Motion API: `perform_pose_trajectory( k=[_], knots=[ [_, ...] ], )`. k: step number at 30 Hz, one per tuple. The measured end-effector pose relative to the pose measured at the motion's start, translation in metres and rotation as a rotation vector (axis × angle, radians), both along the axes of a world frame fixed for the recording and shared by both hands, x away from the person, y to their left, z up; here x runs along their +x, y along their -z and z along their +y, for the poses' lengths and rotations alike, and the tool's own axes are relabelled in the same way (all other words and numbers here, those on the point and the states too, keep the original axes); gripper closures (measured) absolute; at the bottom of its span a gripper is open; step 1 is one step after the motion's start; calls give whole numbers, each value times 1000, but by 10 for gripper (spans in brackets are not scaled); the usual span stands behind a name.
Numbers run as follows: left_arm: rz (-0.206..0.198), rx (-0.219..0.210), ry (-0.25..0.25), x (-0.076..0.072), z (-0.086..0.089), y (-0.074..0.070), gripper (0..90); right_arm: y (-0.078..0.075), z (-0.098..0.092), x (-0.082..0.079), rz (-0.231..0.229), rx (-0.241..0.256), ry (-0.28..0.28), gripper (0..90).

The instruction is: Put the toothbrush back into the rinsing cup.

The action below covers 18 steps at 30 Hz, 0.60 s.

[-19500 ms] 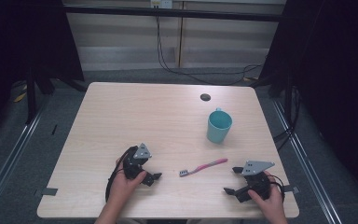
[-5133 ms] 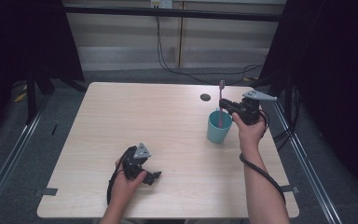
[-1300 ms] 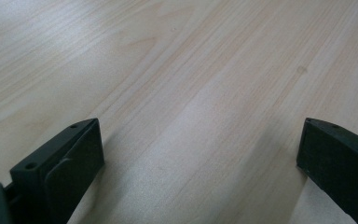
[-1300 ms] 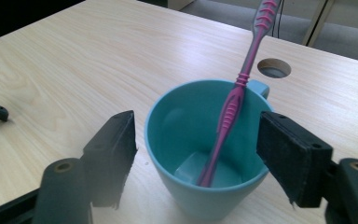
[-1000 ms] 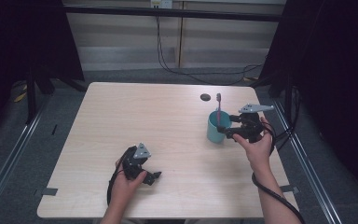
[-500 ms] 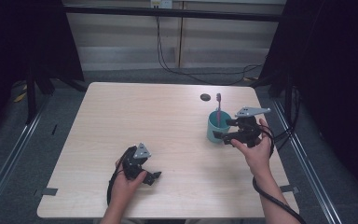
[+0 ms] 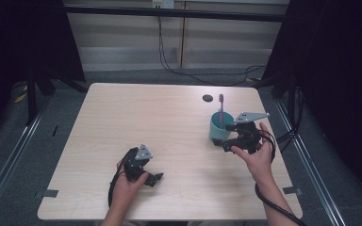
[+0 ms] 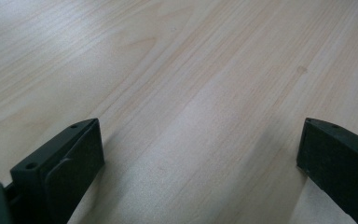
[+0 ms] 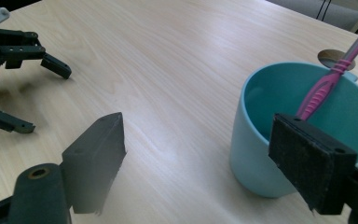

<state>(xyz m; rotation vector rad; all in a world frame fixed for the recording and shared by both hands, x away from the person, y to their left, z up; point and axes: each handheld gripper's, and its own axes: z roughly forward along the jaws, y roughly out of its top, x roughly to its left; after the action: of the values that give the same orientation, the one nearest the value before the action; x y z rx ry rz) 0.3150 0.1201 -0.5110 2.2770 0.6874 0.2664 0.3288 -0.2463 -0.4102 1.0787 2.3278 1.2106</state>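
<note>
Pink toothbrush stands in the teal cup, right of centre. Right gripper gapes wide, empty, beside it — a careless swing could topple the cup. Left gripper rests open, empty, lower left.

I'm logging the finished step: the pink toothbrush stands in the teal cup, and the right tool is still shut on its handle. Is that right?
Not quite. The pink toothbrush does stand in the teal cup, but the right tool is open and empty, beside the cup, with its jaws spread wide apart. The right gripper view shows it.
</note>
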Motion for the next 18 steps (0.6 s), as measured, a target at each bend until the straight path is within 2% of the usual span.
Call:
perform_pose_trajectory(
  k=[7, 18],
  knots=[
    [2, -5, 0, 0, 0, 0, 2, 2, 7, -6, -2, -11, -35, 184],
    [4, -6, -1, 0, 0, 0, 3, 12, 11, -18, 23, -35, -78, 163]
  ],
)
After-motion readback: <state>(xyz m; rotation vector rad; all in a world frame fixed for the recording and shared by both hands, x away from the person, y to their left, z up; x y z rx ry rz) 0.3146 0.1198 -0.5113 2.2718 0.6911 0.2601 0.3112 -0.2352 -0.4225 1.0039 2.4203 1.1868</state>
